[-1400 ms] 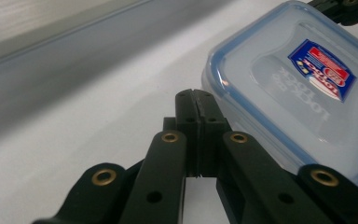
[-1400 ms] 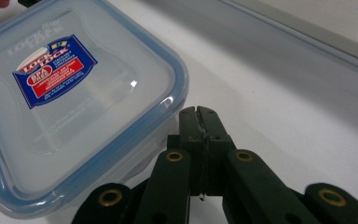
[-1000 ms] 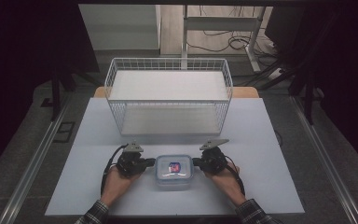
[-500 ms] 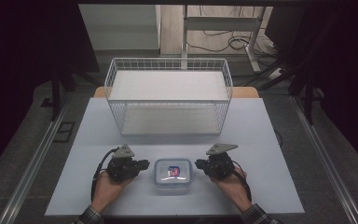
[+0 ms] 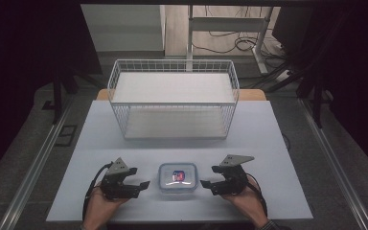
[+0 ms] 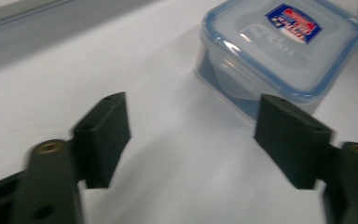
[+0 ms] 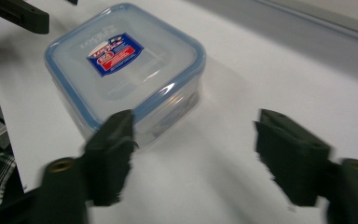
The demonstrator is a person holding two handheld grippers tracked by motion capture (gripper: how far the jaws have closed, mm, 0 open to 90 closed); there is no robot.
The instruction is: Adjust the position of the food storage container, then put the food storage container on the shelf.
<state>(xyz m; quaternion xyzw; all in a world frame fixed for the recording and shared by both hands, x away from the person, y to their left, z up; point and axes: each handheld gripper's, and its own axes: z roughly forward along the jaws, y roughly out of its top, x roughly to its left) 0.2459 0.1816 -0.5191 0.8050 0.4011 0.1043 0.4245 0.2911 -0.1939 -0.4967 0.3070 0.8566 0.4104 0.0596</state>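
From the high view, we are seeing the lidded container (image 5: 177, 177) sitting on the tabletop (image 5: 182, 124) between the left gripper (image 5: 133, 184) and right gripper (image 5: 211, 181), both flanking it apart, plausibly for access. In each gripper view, we are finding fingers (image 6: 103, 135) released, empty; its contents are unreadable.

High cam above table (image 5: 278, 143) facing fwd/down, both gripper cams low, close, sharing container (image 5: 177, 177) from opposite sides.

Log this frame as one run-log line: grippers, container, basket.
left gripper: open, apart | right gripper: open, apart | container: lidded, on table, between grippers | wire basket: behind
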